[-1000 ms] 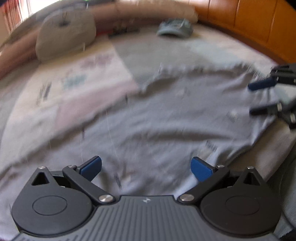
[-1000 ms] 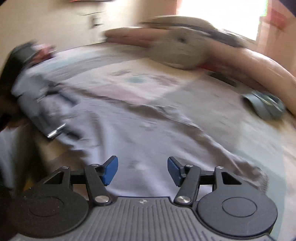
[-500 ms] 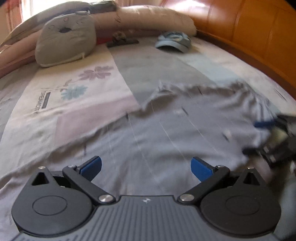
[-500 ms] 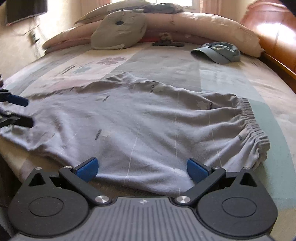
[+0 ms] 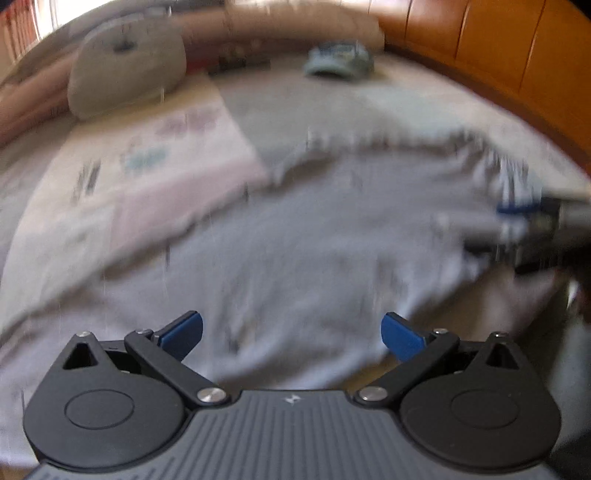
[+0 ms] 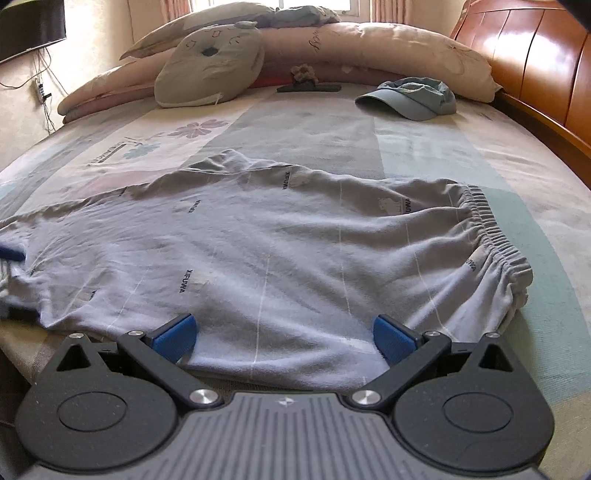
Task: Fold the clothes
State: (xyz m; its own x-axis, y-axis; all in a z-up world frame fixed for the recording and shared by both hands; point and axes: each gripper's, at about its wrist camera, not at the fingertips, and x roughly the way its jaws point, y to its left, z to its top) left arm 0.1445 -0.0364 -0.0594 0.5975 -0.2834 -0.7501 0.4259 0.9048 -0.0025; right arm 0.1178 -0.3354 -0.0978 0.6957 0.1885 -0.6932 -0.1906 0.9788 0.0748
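1. Where the patterned bed sheet (image 6: 424, 147) shows its grey and pale green bands, a pair of light grey trousers (image 6: 258, 243) lies spread flat across the near part of the bed, with its gathered elastic waistband (image 6: 491, 236) on the right in the right wrist view and the legs running off to the left.
2. Thin pale stripes and small dark printed words mark the fabric, which is loosely wrinkled.
3. At the near hem, the right gripper (image 6: 282, 338) stands with its blue pads spread wide; cloth lies between and under them, but neither pad presses on it.
4. In the blurred left wrist view, the left gripper (image 5: 291, 334) is likewise wide apart above the leg end of the trousers (image 5: 314, 240), clamping nothing.
5. Beyond the trousers, a blue-grey cap (image 6: 410, 98) rests on the sheet near the headboard (image 6: 535, 74).
6. A grey cushion with a stitched face (image 6: 208, 64) leans against a long pink bolster (image 6: 369, 48), and a small dark clip-like object (image 6: 308, 86) lies between cushion and cap.
7. A dark screen (image 6: 29, 26) hangs on the wall at far left.
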